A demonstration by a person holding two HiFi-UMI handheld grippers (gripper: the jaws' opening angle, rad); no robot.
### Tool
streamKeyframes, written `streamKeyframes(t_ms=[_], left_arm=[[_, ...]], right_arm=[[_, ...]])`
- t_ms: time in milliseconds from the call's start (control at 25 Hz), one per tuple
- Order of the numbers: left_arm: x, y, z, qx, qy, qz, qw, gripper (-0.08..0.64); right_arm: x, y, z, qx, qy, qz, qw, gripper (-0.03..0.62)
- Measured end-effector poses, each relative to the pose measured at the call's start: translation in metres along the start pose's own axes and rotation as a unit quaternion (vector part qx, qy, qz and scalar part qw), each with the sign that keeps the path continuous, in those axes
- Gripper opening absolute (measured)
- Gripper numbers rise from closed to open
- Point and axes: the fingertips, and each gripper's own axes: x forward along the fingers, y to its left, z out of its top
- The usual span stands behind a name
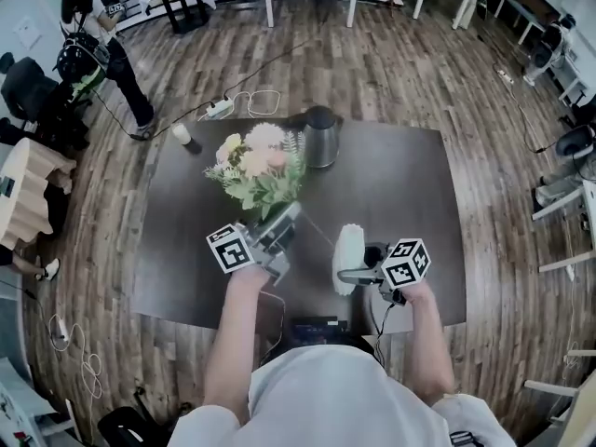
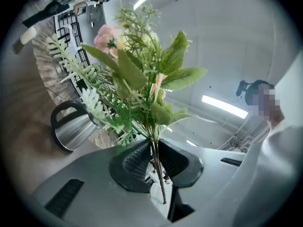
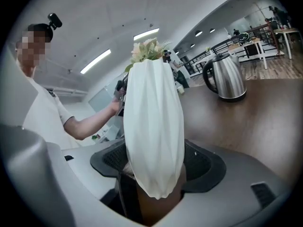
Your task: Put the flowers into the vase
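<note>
A bunch of artificial flowers [image 1: 257, 168], pink and cream blooms with green leaves, hangs above the dark table [image 1: 410, 194]. My left gripper [image 1: 282, 223] is shut on its thin stems [image 2: 157, 167]; the blooms [image 2: 135, 72] fan out beyond the jaws. My right gripper [image 1: 361, 270] is shut on a white ribbed vase [image 1: 348, 255], held off the table to the right of the bunch. In the right gripper view the vase [image 3: 154, 126] fills the jaws, and the flowers [image 3: 147, 48] show just behind its top.
A steel kettle [image 1: 319, 136] stands at the table's far edge, behind the flowers. A small cup [image 1: 181, 134] sits at the far left corner. A power strip [image 1: 220, 109] and cables lie on the wooden floor. A person [image 1: 104, 47] stands far left.
</note>
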Motion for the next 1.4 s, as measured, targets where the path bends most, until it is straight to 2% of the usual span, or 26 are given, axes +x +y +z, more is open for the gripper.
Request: streamKeyframes(t_ms=[240,360,640,960,1400], left_arm=[[-0.035,-0.008,0.040,0.001,-0.047,-0.018,0.9987,0.055],[-0.045,-0.011,0.050,0.000,-0.051,-0.031,0.9982,0.055],[-0.053,-0.021,0.033,0.024,0.014,-0.048,0.9985,0.055],[-0.070,-0.022,0.023,0.036,0.072,-0.059,0.9950,0.055],[-0.092,-0.023,-0.002,0.018,0.129,-0.098,0.9866,0.055]], right_arm=[[0.036,0.031,-0.009,-0.020,0.060,-0.018,0.998,0.353],[0.050,0.042,-0.013,-0.030,0.088,-0.030,0.995,0.353],[0.071,0.065,-0.012,-0.042,0.126,-0.041,0.990,0.353],[0.094,0.082,-0.001,-0.040,0.148,-0.040,0.987,0.353],[0.118,0.094,0.017,-0.046,0.137,-0.033,0.989,0.353]])
